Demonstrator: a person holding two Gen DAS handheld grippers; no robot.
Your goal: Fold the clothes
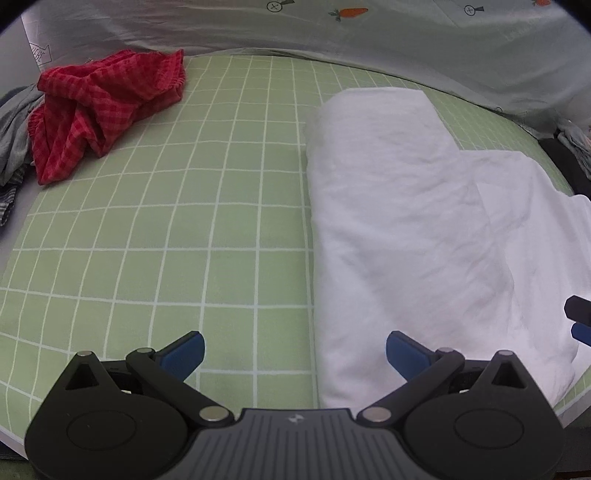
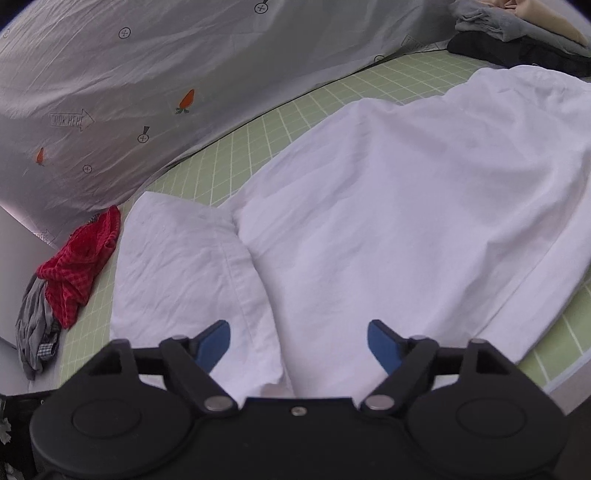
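Note:
A white garment (image 1: 406,229) lies flat on the green grid mat (image 1: 184,221), a folded sleeve at its far end. In the right wrist view the same white garment (image 2: 406,206) fills the middle, its folded sleeve (image 2: 184,266) at the left. My left gripper (image 1: 295,350) hovers open above the garment's near left edge, nothing between its blue pads (image 1: 184,350). My right gripper (image 2: 299,343) stands open over the cloth with empty jaws; the tips of its fingers (image 1: 580,317) show at the right edge of the left wrist view.
A crumpled red checked garment (image 1: 103,110) and grey clothes (image 1: 14,133) lie at the mat's far left. A pale sheet with carrot prints (image 2: 129,92) hangs behind. Folded grey and dark clothes (image 2: 517,33) are stacked at the far right.

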